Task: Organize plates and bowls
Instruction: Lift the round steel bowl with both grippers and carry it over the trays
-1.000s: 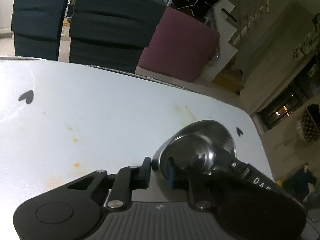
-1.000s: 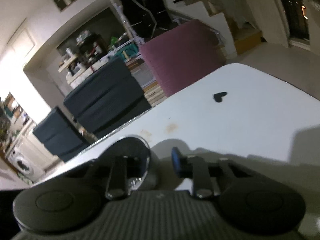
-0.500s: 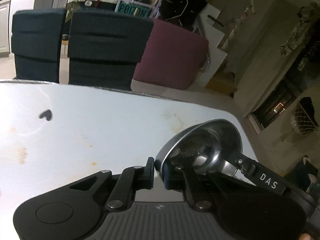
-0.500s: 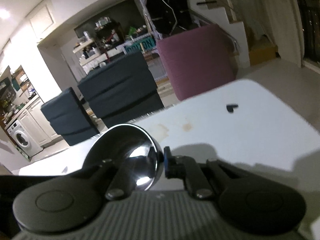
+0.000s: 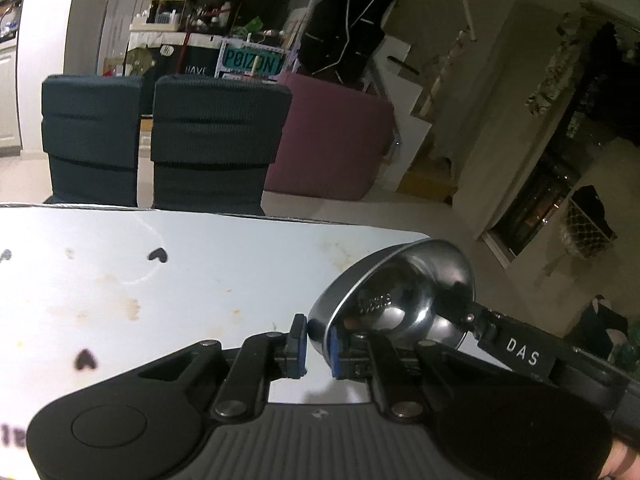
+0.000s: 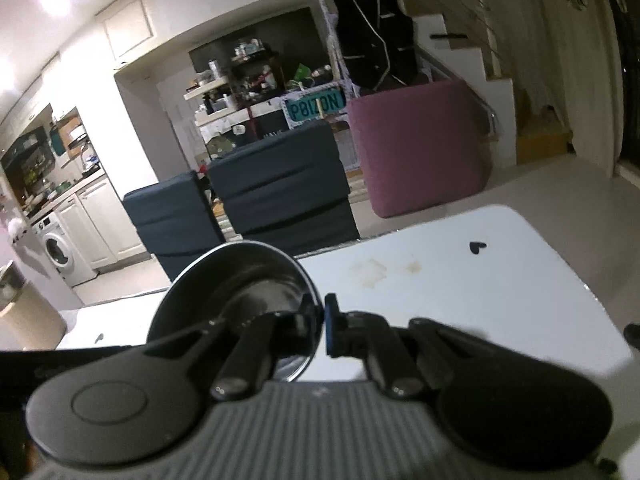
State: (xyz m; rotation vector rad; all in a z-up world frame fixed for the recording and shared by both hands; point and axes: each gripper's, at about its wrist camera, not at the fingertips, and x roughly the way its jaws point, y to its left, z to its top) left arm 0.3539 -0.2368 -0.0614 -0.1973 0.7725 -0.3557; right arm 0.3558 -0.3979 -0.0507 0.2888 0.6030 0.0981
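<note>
Both tongs are clenched on one shiny round steel bowl [image 5: 404,304], which hangs tilted above the table. Left gripper [image 5: 316,344]: blue-padded black fingers pinch the bowl's near rim, one pad outside, one inside. Right gripper [image 6: 321,330]: its jaws have just been closing with the bowl's rim between them, and they now nip that rim, the left finger inside the bowl, the blue pad [image 6: 330,330] on the outer wall. In the left wrist view the other tool's black arm, lettered "DAS", reaches into the bowl from the right. The bowl's hollow faces the left camera; stamped lettering on its inner wall is too blurred to read.

Below the bowl lies a white tabletop [image 5: 160,288] with rounded corners, bearing brownish stains [image 5: 132,306] and small black heart-shaped marks [image 5: 158,255]. Beyond the table's far edge stand two dark blue ribbed chair backs [image 5: 218,136] side by side. Behind them sits a mauve upholstered block seat [image 5: 332,140]. Farther back, a teal sign reading "POIZON" [image 5: 252,64] stands before cluttered shelves, beside a black garment [image 5: 344,36] hanging against a white staircase. In the right wrist view, at far left, a white washing machine [image 6: 60,248] stands under a kitchen counter.
</note>
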